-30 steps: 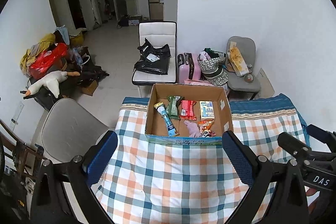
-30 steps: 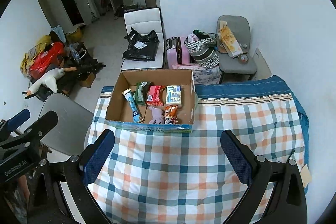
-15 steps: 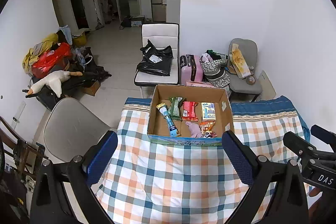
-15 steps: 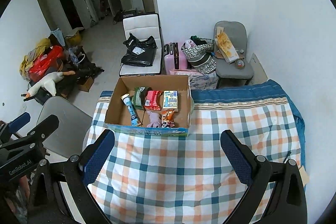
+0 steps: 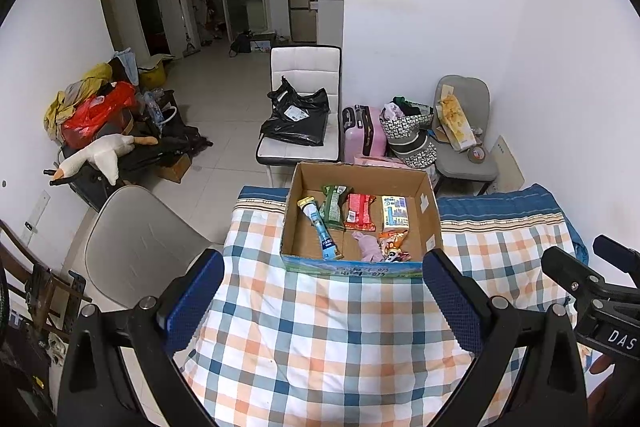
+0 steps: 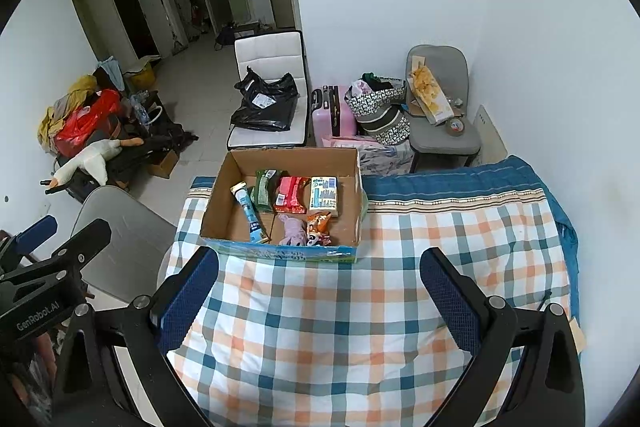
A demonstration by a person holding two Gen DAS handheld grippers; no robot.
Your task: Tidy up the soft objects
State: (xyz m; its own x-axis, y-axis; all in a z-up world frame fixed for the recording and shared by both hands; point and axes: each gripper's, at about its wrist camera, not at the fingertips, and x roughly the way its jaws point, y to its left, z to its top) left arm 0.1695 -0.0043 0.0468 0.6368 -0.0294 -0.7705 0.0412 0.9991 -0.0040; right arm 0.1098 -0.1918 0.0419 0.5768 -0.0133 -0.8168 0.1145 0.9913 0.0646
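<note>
An open cardboard box (image 5: 430, 211) (image 6: 216, 203) stands at the far edge of a table with a checked cloth (image 5: 332, 339) (image 6: 328, 323). In it lie a blue tube (image 5: 320, 229) (image 6: 250, 213), a green packet (image 5: 333, 206) (image 6: 266, 189), a red packet (image 5: 360, 211) (image 6: 290, 193), a tissue pack (image 5: 394, 213) (image 6: 325, 195), a pink soft toy (image 5: 370, 247) (image 6: 292, 229) and an orange toy (image 5: 394, 247) (image 6: 318, 227). My left gripper (image 5: 324, 303) is open and empty, held high above the cloth, well short of the box. My right gripper (image 6: 320, 301) is open and empty, likewise.
A grey chair (image 5: 136, 247) stands left of the table. Behind the box are a white chair with a black bag (image 5: 298, 115), a pink suitcase (image 5: 364, 133) and a grey chair with bags (image 5: 464, 131). A pile with a goose toy (image 5: 96, 155) lies on the floor.
Both grippers have pulled back and up from the box, which looks smaller and farther off. Both stay open and empty.
</note>
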